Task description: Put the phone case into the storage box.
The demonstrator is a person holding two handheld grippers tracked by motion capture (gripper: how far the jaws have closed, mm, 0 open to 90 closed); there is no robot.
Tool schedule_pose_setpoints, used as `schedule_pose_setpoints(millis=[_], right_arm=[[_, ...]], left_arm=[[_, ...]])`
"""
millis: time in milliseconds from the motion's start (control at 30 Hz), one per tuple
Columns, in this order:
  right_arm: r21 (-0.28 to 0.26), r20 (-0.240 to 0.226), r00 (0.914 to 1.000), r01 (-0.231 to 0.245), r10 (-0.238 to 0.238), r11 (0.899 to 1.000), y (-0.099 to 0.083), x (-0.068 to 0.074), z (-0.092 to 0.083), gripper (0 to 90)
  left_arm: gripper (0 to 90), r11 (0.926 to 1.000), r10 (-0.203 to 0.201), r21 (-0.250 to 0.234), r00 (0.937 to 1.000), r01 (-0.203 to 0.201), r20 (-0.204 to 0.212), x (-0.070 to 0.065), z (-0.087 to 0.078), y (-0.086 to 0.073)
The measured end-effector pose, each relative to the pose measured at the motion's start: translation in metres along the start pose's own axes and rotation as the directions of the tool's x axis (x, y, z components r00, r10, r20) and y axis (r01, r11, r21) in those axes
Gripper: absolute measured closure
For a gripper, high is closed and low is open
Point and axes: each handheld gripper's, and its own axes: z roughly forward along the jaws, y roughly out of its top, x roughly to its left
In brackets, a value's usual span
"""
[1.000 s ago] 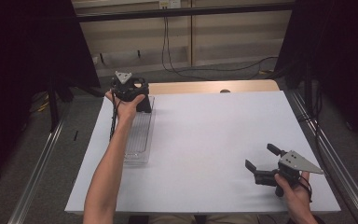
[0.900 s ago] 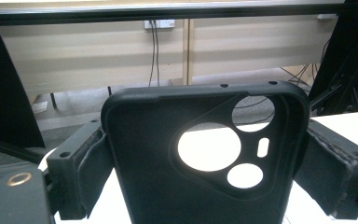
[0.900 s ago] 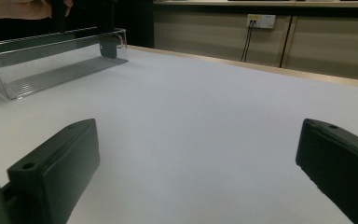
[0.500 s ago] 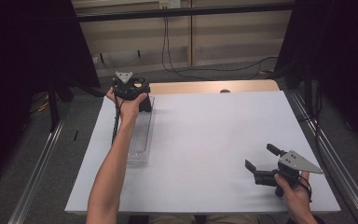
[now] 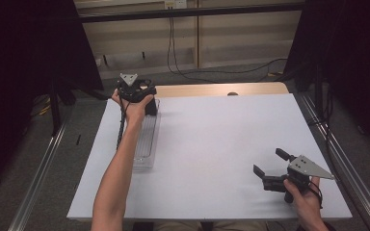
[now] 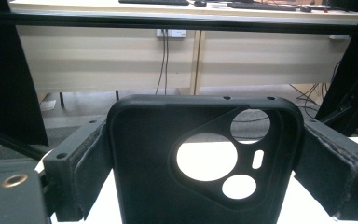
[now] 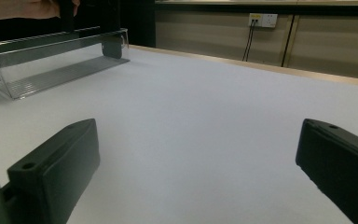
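Note:
A black phone case (image 6: pixel 200 163) with round camera cut-outs stands upright between the jaws of my left gripper (image 6: pixel 200 172), which is shut on its two sides. In the high view that left gripper (image 5: pixel 147 103) is held over the far end of a clear plastic tray (image 5: pixel 144 144) at the table's left side. My right gripper (image 5: pixel 270 168) rests low near the front right corner, open, with nothing between its jaws. In the right gripper view the tray (image 7: pixel 51 65) lies far off on the left, and the right gripper (image 7: pixel 196 172) faces bare white tabletop.
The white table top (image 5: pixel 221 144) has a wooden strip (image 5: pixel 221 89) along its far edge with a small dark object (image 5: pixel 231 94) on it. Metal rails run along both sides of the table. Black curtains and cables hang behind.

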Motion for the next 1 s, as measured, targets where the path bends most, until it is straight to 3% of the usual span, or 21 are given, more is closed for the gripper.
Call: schedule_pose_setpoints(millis=[133,400,533,600,667,767,933,1000], right_arm=[[0.000,-0.004,1.0000,0.004,-0.004,1.000,0.0001,0.0005,-0.0003,0.0],[0.001,-0.005,1.0000,0.000,0.000,1.000,0.0000,0.0004,-0.0002,0.0],[-0.002,-0.004,1.0000,0.004,-0.004,1.000,0.0000,0.0000,-0.0002,0.0],[-0.002,-0.003,1.0000,-0.002,0.002,1.000,-0.0001,0.0003,0.0000,0.0],[-0.001,0.000,1.0000,0.000,0.000,1.000,-0.0001,0.0001,0.0000,0.0],[0.000,-0.005,1.0000,0.000,0.000,1.000,0.0000,0.0003,0.0002,0.0],[0.002,-0.002,1.0000,-0.001,0.001,1.000,-0.0001,0.0001,0.0002,0.0],[0.002,-0.003,1.0000,0.001,-0.001,1.000,-0.0002,0.0002,0.0004,0.0]], left_arm=[[11.5,0.9999,0.010,-0.011,0.9999,-0.010,0.009,-0.0004,0.0019,-0.0004],[10.7,1.0000,-0.008,-0.001,0.9997,0.008,0.021,-0.0010,0.0050,0.0000],[9.0,0.9999,-0.008,-0.007,0.9986,0.009,0.052,-0.0008,0.0065,-0.0002],[7.7,1.0000,-0.005,-0.001,0.9992,0.005,0.040,-0.0011,0.0061,0.0005],[7.4,1.0000,-0.005,-0.005,0.9979,0.005,0.065,0.0004,0.0070,0.0007],[5.3,0.9999,-0.007,-0.012,0.9977,0.008,0.068,0.0017,0.0072,0.0014],[4.1,0.9999,-0.011,0.003,0.9968,0.011,0.080,0.0019,0.0071,0.0024],[3.9,1.0000,0.006,-0.007,0.9965,-0.005,0.083,0.0018,0.0071,0.0029]])
